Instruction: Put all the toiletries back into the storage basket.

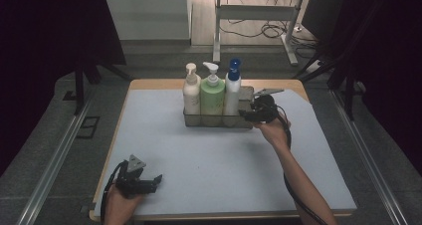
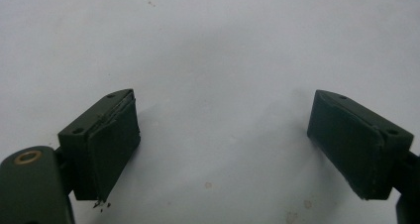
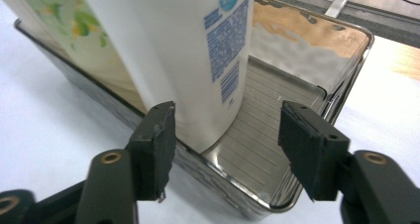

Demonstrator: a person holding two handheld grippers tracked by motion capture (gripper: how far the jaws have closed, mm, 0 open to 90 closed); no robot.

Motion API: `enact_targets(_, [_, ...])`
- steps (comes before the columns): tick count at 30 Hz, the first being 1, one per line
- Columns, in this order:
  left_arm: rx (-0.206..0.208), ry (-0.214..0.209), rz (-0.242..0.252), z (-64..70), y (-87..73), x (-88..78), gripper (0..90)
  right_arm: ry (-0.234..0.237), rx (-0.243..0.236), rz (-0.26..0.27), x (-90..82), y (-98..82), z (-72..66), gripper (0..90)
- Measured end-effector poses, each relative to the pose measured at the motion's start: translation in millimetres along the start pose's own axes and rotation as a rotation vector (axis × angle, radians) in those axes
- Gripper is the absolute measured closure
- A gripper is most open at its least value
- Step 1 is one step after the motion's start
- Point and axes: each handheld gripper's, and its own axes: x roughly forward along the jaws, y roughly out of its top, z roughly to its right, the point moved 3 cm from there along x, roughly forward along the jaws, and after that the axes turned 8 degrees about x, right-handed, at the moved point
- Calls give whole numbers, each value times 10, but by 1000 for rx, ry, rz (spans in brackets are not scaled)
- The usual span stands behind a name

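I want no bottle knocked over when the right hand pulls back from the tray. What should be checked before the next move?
1. Right gripper open, pads clear of the white blue-capped pump bottle: ok; the bottle stands between the jaws with a gap on the one side, and contact on the other cannot be told.
2. White bottle standing in the metal tray: ok.
3. Green pump bottle and cream pump bottle upright beside it: ok.
4. Free tray space at the right end: ok.
5. Left gripper open, nothing between its jaws, over the pale blue mat: ok.
6. Tray sitting fully on the mat: cannot tell.
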Motion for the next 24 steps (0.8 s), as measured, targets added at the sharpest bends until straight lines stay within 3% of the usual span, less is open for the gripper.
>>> enact_targets(6, [0,0,0,0,0,0,123,36,-27,0,-80,-41,-39,262])
enact_targets(8, [0,0,0,0,0,0,123,43,-38,-2,-106,-62,-54,187])
enact_targets(17, [0,0,0,0,0,0,123,31,-67,-15,-252,-156,-59,14])
enact_targets(24, [-1,1,0,1,0,0,123,37,-99,-28,-409,-239,-74,0])
